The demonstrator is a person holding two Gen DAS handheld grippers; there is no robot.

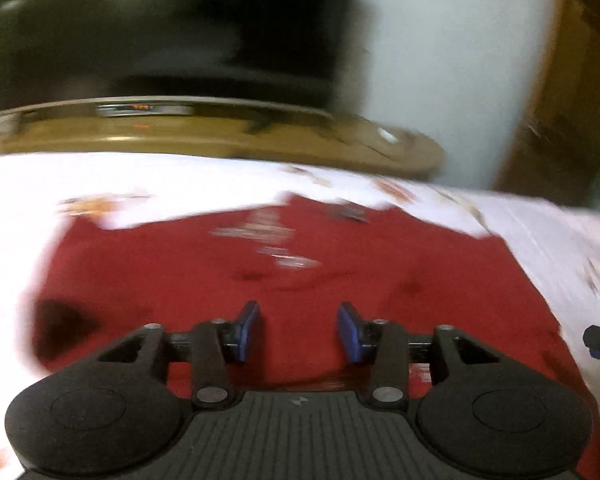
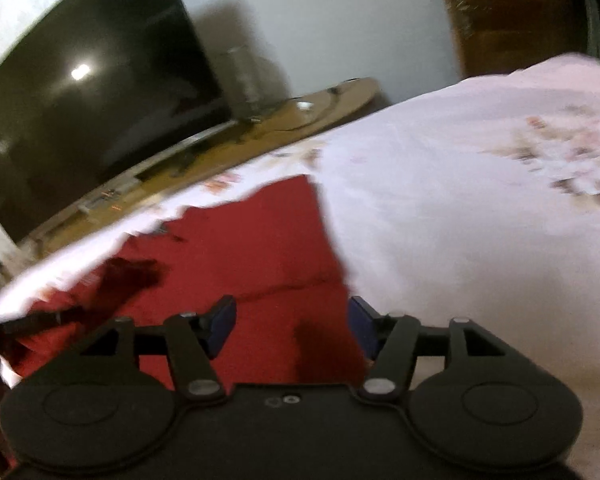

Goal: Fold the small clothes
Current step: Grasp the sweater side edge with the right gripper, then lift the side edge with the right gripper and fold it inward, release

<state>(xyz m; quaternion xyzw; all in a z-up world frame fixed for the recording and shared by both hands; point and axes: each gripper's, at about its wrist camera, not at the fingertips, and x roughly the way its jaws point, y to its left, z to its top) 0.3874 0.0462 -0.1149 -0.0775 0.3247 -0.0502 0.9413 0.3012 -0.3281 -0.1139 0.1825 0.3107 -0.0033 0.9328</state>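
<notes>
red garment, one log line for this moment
red garment spread on sheet | left hand-held gripper open | right hand-held gripper open

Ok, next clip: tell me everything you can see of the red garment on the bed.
The red garment is plain soft-looking fabric with a blurred pale print near its far end, spread mostly flat on the white floral bedsheet, one crease across it. Both the left gripper and the right gripper hover open above its near part, gripping nothing. Motion blur hides finer detail.
</notes>
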